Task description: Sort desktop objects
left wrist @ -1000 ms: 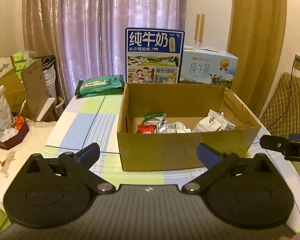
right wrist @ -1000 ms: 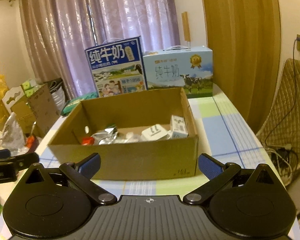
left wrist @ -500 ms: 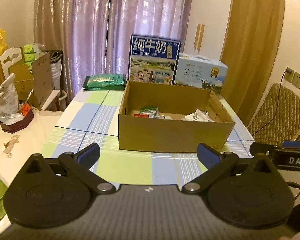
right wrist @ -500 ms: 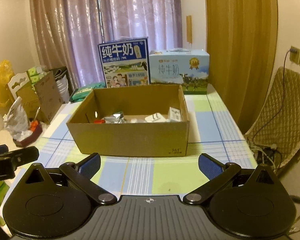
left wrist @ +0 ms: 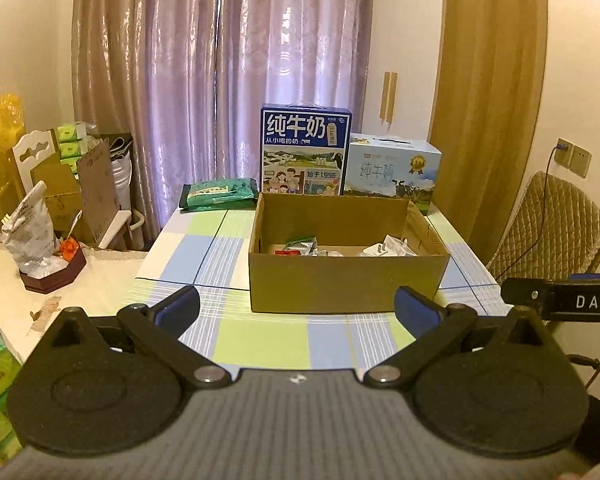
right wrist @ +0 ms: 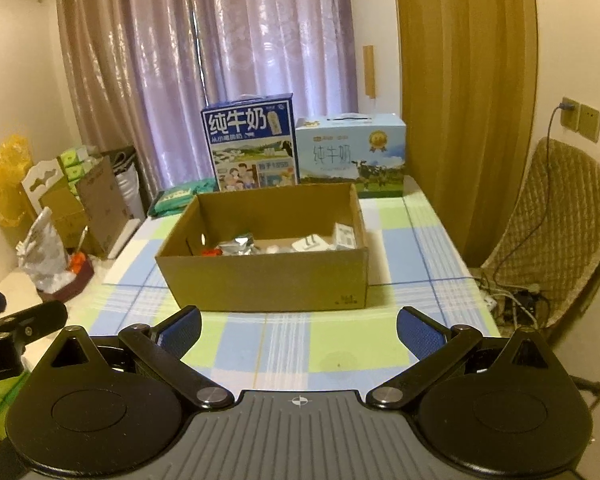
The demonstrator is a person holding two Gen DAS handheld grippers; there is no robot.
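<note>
Grippers both spread wide and empty, left gripper (left wrist: 296, 306) and right gripper (right wrist: 298, 324) well short of cardboard box (left wrist: 348, 280) (small packets (right wrist: 236, 245) inside); reaching in blind risks catching its near wall.

Open cardboard box (left wrist: 348, 280) (small items inside).

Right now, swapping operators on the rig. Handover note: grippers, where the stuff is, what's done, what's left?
Left gripper: open, empty, held back over the near table edge.
Right gripper: open, empty, also back from the box.
Cardboard box sits mid-table on the checked tablecloth; inside are a silver foil packet, a small red item, a white plug adapter and a small white carton.
Done: those items are boxed.
Left: a green packet lies outside, at the far left corner; two milk cartons stand behind the box.
</note>
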